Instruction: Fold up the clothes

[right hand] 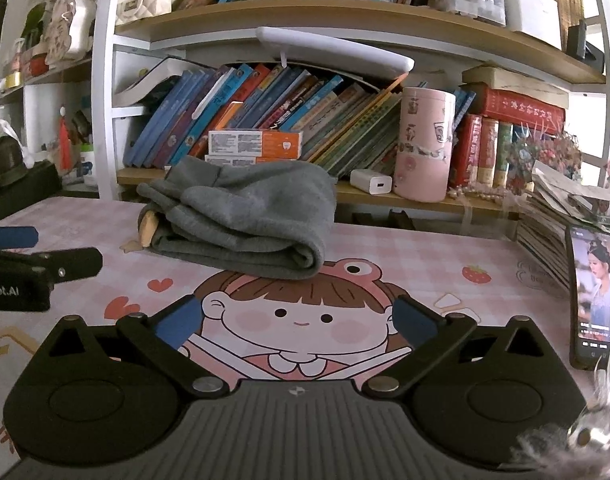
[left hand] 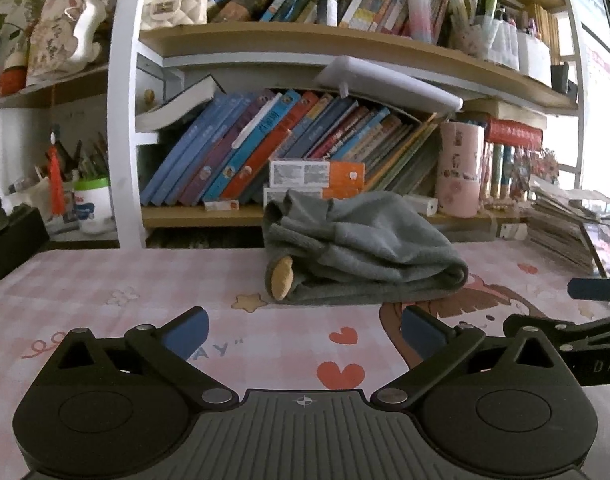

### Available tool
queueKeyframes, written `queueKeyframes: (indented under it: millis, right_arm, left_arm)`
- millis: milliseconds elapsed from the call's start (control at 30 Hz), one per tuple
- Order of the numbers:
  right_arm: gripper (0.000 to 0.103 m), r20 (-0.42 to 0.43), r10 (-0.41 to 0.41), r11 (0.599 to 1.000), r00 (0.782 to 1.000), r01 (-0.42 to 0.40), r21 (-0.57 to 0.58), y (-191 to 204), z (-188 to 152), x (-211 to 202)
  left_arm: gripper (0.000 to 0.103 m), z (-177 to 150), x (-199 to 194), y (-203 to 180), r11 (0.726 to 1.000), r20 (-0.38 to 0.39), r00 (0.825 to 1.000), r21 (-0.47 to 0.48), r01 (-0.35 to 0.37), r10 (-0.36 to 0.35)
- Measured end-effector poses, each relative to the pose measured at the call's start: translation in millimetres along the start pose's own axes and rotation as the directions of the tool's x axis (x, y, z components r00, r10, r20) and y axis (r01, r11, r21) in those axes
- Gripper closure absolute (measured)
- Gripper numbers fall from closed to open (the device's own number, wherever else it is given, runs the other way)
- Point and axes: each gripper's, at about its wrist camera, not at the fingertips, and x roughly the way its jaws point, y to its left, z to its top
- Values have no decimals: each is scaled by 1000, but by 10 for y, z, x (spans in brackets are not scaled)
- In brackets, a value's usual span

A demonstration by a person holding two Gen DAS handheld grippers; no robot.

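A grey garment [left hand: 361,248] lies folded in a thick bundle on the pink cartoon desk mat [left hand: 145,292], near the bookshelf. A tan patch pokes out at its left end. It also shows in the right wrist view [right hand: 245,220]. My left gripper [left hand: 303,332] is open and empty, a short way in front of the bundle. My right gripper [right hand: 297,322] is open and empty, in front of the bundle and to its right. The right gripper's blue fingertip [left hand: 593,288] shows at the right edge of the left wrist view. The left gripper [right hand: 13,248] shows at the left edge of the right wrist view.
A bookshelf [left hand: 265,216] full of leaning books stands right behind the garment. A pink cylinder [right hand: 425,144] and a white charger [right hand: 371,182] sit on its lowest shelf. A phone [right hand: 597,296] with a lit screen leans against a stack of magazines [right hand: 553,216] at the right.
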Motion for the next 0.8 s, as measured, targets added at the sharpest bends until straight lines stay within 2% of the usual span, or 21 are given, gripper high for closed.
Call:
queueKeyframes:
  millis: [800]
  right_arm:
    - [0,-5,14,1000,1000,-14,-25,45,8,3]
  left_arm:
    - [0,3,46,23,1000,-28,1000,-13,13,-14]
